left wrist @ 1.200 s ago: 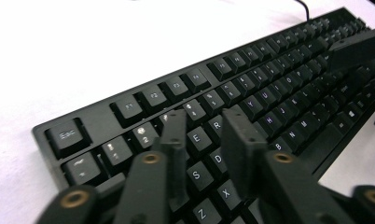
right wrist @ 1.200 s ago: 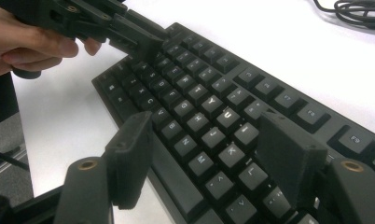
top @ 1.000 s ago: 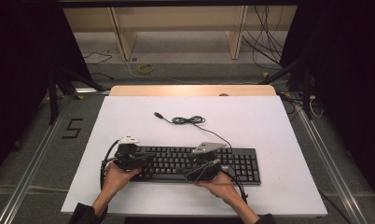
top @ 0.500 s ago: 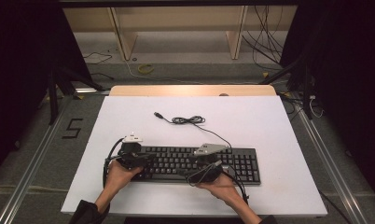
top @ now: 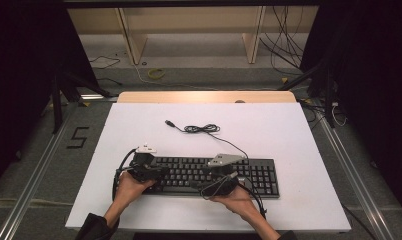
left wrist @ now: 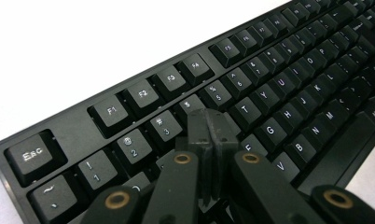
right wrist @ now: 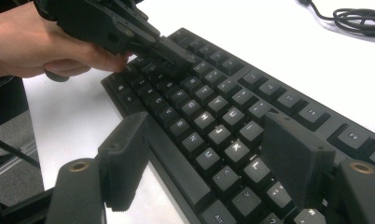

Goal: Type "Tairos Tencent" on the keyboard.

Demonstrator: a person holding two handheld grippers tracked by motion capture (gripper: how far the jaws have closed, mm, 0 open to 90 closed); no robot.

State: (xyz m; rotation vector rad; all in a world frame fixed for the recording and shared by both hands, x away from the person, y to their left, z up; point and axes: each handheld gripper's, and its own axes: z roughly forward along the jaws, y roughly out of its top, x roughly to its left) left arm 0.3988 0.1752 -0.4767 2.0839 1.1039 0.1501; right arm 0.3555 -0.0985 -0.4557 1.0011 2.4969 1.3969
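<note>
Keyboard (top: pixel 209 176) lies flat on the white desk (top: pixel 289 135), near its front edge, long side parallel to that edge. Both hand-held grippers are over it.

Left hand-held gripper (left wrist: pixel 209 126): jaws pressed together, nothing between them, having just been closing. Tips sit on the key rows below the number row, near 4 and 5; Esc and the keyboard's left corner lie just to its left. Bare desk just past the function row.

Right hand-held gripper (right wrist: pixel 209 158): jaws spread wide, holding nothing, hovering over the J-K-L area, one jaw out past the keyboard's front edge. The left hand-held gripper shows beyond it, tips on the keys.

Open room: wide bare desk ahead of both grippers, up to a loosely coiled cable (top: pixel 201 128) well beyond. More bare desk right of the keyboard.

Materials: keyboard matte black plastic, square sculpted keycaps with white legends, raised bezel. Jaws black, blocky, brass-coloured pivot rings. Desk smooth, white, matte.
</note>
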